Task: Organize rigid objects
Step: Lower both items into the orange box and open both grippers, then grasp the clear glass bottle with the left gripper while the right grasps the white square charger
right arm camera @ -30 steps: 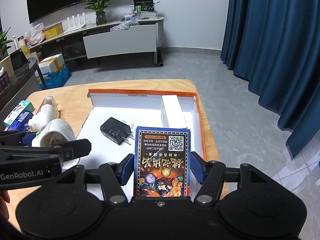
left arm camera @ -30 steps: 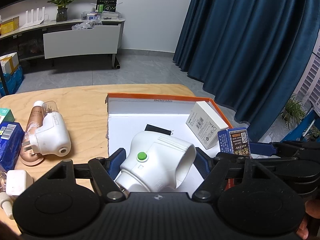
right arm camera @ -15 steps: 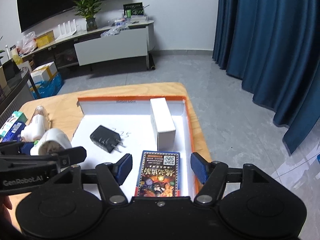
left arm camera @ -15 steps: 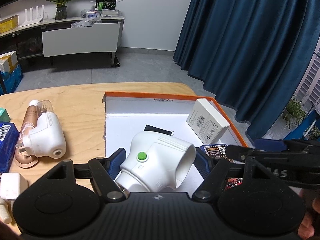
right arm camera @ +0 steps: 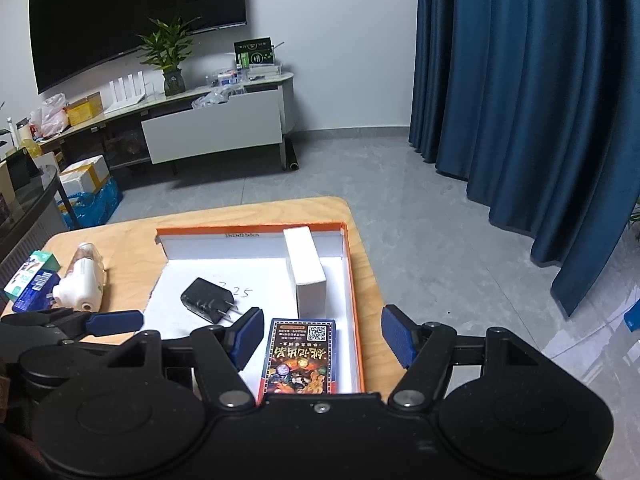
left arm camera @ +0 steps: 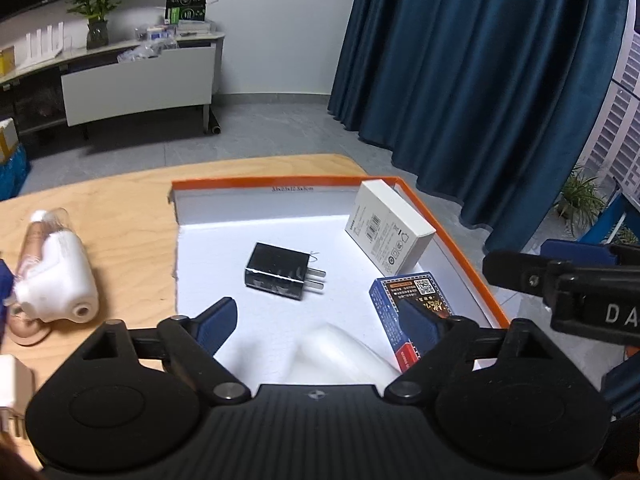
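Note:
An orange-rimmed white tray [left arm camera: 452,236] [right arm camera: 352,280] lies on the wooden table. In it are a black charger [left arm camera: 282,271] [right arm camera: 206,300], a white box [left arm camera: 388,232] [right arm camera: 306,266] and a blue card box [left arm camera: 412,300] [right arm camera: 300,356]. My left gripper [left arm camera: 320,320] is open above the tray's near part; a blurred white device [left arm camera: 340,364] lies just below it. My right gripper [right arm camera: 324,338] is open above the card box, which lies flat in the tray.
Left of the tray on the table are a white plug-in device [left arm camera: 60,276] [right arm camera: 76,288] over a tan bottle [left arm camera: 34,240], a white adapter [left arm camera: 14,376] and blue and green boxes [right arm camera: 30,280]. Blue curtains hang on the right.
Both grippers opened. The left one let go of the white device, which dropped into the tray. The right one released the card box into the tray and rose.

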Action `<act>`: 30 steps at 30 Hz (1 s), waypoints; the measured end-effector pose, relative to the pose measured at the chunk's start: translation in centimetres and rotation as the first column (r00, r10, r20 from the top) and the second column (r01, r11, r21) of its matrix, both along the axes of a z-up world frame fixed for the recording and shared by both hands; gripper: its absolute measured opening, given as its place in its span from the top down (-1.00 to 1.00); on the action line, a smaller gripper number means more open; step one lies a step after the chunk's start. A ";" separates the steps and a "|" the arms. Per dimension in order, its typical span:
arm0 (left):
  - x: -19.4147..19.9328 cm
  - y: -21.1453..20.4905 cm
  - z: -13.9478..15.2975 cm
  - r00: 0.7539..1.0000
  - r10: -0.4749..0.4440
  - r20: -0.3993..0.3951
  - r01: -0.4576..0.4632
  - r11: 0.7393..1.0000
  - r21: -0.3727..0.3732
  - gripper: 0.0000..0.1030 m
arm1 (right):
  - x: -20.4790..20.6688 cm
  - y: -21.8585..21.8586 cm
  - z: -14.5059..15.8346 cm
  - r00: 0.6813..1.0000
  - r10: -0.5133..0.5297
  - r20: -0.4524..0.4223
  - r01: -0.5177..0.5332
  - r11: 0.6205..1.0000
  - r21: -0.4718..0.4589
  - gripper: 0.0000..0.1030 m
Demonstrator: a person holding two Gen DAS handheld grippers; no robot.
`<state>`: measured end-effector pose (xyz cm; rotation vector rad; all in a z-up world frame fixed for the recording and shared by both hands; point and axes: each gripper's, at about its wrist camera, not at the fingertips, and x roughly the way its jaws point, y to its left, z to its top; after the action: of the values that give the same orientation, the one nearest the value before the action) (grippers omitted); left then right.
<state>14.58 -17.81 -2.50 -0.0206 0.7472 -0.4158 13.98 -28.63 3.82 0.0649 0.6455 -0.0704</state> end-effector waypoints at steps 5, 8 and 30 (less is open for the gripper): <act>-0.9 1.5 1.3 0.999 0.041 0.005 -0.041 0.999 -0.002 -0.84 | -0.8 1.0 1.0 0.999 0.018 0.032 -0.018 1.000 -0.005 -0.57; -1.7 2.8 2.1 0.998 0.066 0.009 -0.066 0.998 -0.003 -0.88 | -1.1 1.8 1.5 0.999 0.030 0.037 -0.029 0.999 -0.019 -0.62; -6.4 15.5 2.6 0.941 0.337 -0.003 -0.337 0.941 -0.017 -0.92 | -1.7 12.1 1.0 0.966 0.256 -0.014 -0.257 0.966 -0.016 -0.70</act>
<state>8.21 -2.32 0.10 -0.1630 0.7235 -0.0940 12.25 -16.51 4.86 -0.0365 0.6602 0.1740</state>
